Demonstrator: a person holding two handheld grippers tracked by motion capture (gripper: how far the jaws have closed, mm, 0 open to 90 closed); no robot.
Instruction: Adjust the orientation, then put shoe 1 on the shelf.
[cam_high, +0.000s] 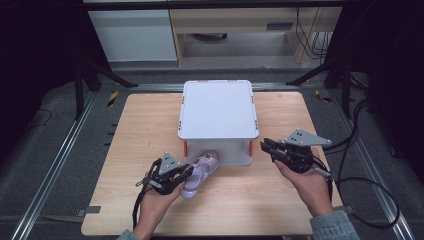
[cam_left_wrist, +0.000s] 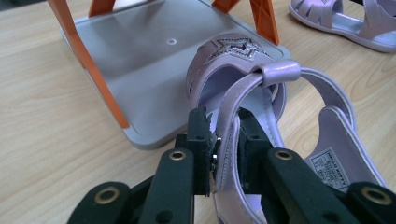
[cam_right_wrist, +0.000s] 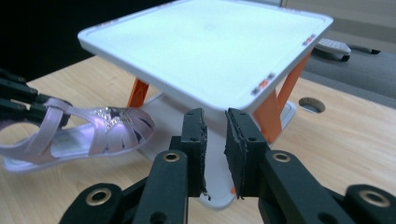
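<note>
The lilac child's sandal lies toe-first at the front edge of the grey two-tier shelf rack, its toe over the rack's lower tray and its heel out on the wooden table. The left gripper pinches the sandal's ankle strap, the two pads pressed against either side of the thin band. Judging by its build, the sandal is light, with a stiffish moulded sole and soft, pliant straps, so held by the strap it will likely dangle and swing; the glossy strap may also slip, and a grip near the loop or on the sole's edge would steady it. The right gripper hangs beside the rack's front right corner with its jaws nearly together and nothing between them. The left gripper view shows the star-patterned toe band, the size label on the insole, and a second sandal lying past the rack's far corner, which the rack's top hides from the high view. The right gripper view shows the rack's orange legs and the gap between tiers.
</note>
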